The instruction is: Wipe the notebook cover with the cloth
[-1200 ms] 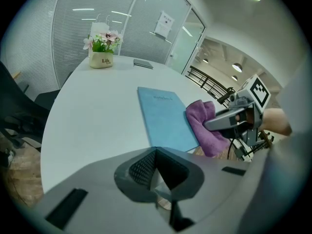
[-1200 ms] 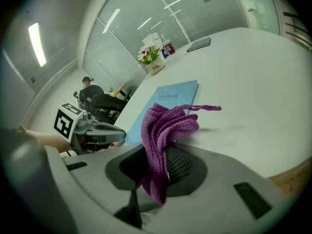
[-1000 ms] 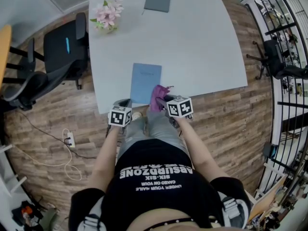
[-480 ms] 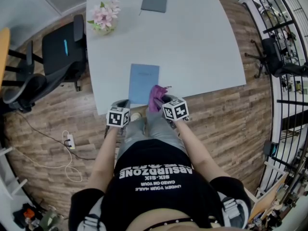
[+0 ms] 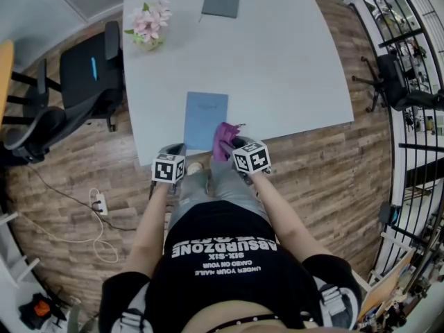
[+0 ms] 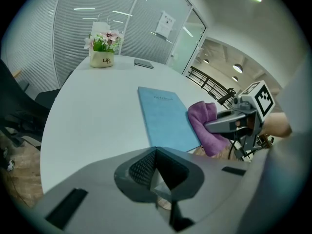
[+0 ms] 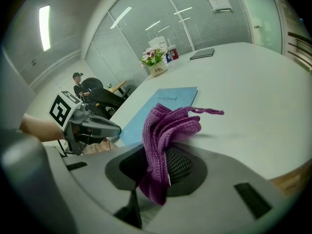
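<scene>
- a person's right tool (image 7: 155,177) is clamped on a bunched purple knitted cloth (image 7: 165,130), held at the near edge of a white worktop (image 5: 291,61).
- the left tool (image 6: 157,177), jaws together with nothing between them, hangs off that edge over the person's lap, left of the cloth.
- a thin light-blue notebook (image 5: 206,118) lies flat and closed just beyond, its near right corner beside the cloth; whether they touch cannot be told.
- at the far end stand a pot of pink flowers (image 5: 149,23) and a dark grey book (image 5: 221,0), well apart from the notebook.
</scene>
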`<state>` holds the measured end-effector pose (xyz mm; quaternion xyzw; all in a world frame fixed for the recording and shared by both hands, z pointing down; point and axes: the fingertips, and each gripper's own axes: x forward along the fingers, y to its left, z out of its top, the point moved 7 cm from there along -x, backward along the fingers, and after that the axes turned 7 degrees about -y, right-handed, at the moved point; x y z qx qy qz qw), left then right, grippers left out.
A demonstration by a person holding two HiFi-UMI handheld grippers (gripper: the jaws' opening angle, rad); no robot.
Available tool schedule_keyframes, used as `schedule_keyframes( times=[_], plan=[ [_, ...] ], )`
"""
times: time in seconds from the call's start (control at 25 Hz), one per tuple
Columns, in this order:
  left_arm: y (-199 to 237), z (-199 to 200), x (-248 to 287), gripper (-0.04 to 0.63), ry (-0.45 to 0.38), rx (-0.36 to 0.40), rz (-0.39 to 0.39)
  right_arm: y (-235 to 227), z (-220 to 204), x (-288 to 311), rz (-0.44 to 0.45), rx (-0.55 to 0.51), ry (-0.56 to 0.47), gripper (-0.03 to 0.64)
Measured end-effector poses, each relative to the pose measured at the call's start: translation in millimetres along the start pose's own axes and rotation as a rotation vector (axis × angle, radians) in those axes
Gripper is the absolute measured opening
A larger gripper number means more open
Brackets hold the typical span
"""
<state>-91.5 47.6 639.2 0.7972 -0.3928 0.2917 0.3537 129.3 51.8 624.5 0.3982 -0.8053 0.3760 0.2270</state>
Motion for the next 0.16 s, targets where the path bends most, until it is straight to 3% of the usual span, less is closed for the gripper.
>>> schedule_keyframes(
  times=[0.16],
  plan=[
    [0.7,0.0,-0.5,0.015,-0.004,-0.009,-0.003,-0.2,0.6,1.2,0.006,0.009,0.000,0.103]
  ],
)
